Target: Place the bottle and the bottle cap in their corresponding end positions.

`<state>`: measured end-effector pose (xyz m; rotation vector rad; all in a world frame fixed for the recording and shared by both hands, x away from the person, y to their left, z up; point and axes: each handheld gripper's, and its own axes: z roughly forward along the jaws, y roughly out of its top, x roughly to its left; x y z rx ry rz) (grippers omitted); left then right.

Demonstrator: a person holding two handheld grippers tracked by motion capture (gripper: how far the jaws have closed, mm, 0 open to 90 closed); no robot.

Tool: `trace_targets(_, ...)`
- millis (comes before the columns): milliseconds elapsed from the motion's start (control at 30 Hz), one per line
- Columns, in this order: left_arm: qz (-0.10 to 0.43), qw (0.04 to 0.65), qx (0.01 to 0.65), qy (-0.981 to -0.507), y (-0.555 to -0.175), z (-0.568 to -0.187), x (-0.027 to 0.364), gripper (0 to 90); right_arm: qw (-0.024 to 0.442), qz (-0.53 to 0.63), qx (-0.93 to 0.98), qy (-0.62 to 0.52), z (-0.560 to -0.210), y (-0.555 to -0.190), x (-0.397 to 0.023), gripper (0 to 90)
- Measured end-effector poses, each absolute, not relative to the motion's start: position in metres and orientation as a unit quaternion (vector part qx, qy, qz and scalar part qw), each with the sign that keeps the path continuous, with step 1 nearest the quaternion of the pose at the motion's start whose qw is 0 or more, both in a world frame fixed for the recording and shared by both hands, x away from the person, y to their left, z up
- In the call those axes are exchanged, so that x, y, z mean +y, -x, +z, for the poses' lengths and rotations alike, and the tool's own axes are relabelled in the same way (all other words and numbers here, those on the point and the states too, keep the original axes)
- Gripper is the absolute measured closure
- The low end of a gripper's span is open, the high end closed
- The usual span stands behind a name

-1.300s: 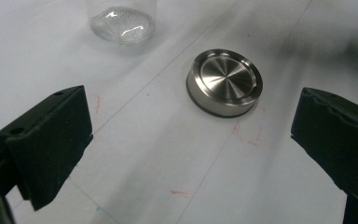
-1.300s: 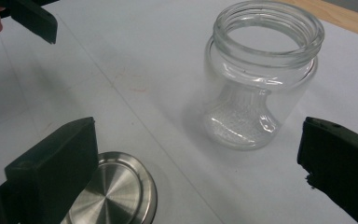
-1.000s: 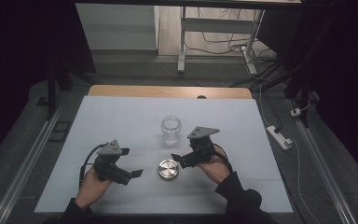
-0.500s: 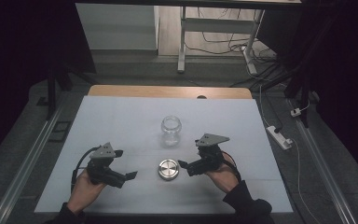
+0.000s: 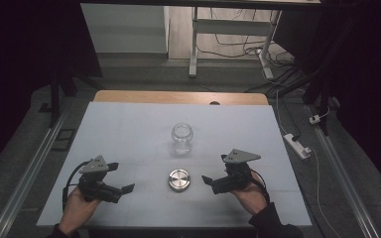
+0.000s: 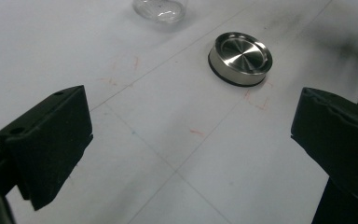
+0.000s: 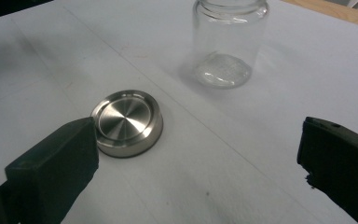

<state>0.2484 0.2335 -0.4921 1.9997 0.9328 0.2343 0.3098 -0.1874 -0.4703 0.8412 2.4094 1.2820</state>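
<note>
Spanning the whole work area under both tongs: white tabletop, faint grid lines and a few reddish marks on it in the left gripper view, wooden edge strip at the far side.

Left tongs: held low over the near-left part of the tabletop, jaws wide apart, nothing between them. Grey three-cornered plate on top, cable looping back toward the person's hand. In the left gripper view the jaws frame bare tabletop.

Right tongs: held low on the near-right side, jaws also wide apart, empty, tips pointing at the lid. In the right gripper view the left-hand jaw overlaps the lid's near edge in the picture; can't tell if it touches.

Glass jar: clear, open mouth, upright, empty. Sits ahead of both tongs, beyond the lid, roughly centred between them. From the right tongs it's ahead and slightly right; from the left tongs just its base shows at the top edge.

Metal lid: round, brushed steel, dark ring at its base, lying flat. Sits between the two tongs, near the right tongs' tips, farther from the left ones. Apart from the jar, on its near side. Left gripper view puts it ahead and right; right gripper view puts it ahead-left.
</note>
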Motion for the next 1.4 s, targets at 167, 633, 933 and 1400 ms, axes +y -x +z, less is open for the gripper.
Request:
trace_targets(167, 0.099, 0.444, 0.388, -0.802, -0.241, -0.494, 0.243, 0.0, 0.148, 0.444, 0.829, -0.306, -0.472, -0.305, -0.201, 0.0)
trace_targets(633, 0.117, 0.432, 0.429, -0.784, -0.218, -0.504, 0.275, 0.0, 0.165, 0.441, 0.807, -0.356, -0.479, -0.285, -0.242, 0.0)
trace_targets(933, 0.119, 0.423, 0.457, -0.773, -0.199, -0.514, 0.295, 0.0, 0.181, 0.43, 0.793, -0.393, -0.486, -0.269, -0.267, 0.0)
trace_targets(1400, 0.114, 0.413, 0.492, -0.758, -0.18, -0.526, 0.312, 0.0, 0.181, 0.397, 0.797, -0.417, -0.496, -0.252, -0.284, 0.0)
